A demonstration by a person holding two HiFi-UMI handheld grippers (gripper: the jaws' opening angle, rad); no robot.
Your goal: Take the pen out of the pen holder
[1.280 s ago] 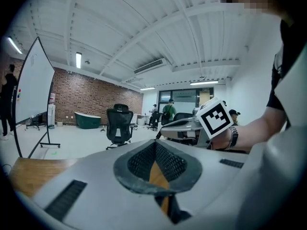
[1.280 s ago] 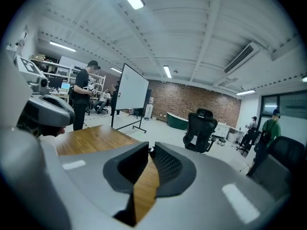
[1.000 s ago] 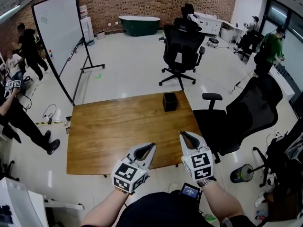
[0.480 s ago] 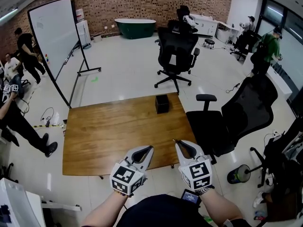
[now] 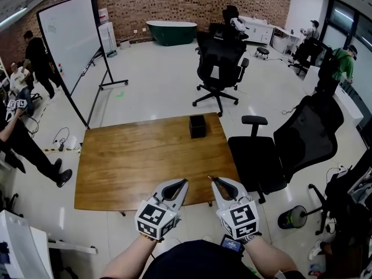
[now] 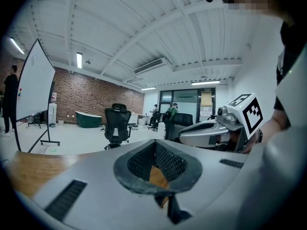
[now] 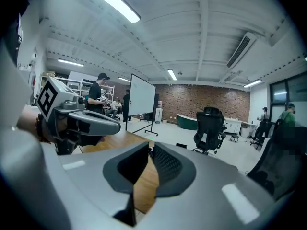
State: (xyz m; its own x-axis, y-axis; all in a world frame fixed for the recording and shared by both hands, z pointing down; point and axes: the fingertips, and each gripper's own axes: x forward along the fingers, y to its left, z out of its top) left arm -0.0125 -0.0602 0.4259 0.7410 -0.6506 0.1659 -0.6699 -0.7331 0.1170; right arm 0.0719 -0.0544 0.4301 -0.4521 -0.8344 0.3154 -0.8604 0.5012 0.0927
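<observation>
A small black pen holder (image 5: pixel 197 126) stands near the far right edge of the wooden table (image 5: pixel 133 156); I cannot make out a pen in it. In the right gripper view the pen holder (image 7: pixel 181 145) is a tiny dark box far ahead. My left gripper (image 5: pixel 183 182) hovers over the table's near edge, shut and holding nothing. My right gripper (image 5: pixel 213 180) hangs beside it, its tips together with only a thin slit behind them and nothing between. Both are well short of the holder. The left gripper view shows its own jaws (image 6: pixel 154 142) closed over bare wood.
A black office chair (image 5: pixel 302 138) stands against the table's right side and another chair (image 5: pixel 219 63) behind its far edge. A whiteboard (image 5: pixel 67 39) on a stand is at the back left. People (image 5: pixel 17 132) stand on the floor to the left.
In the head view both grippers have slid lower and the right one leftward, over the table's near edge. The pen holder sits a little further left in the picture. The jaws stand unchanged.
</observation>
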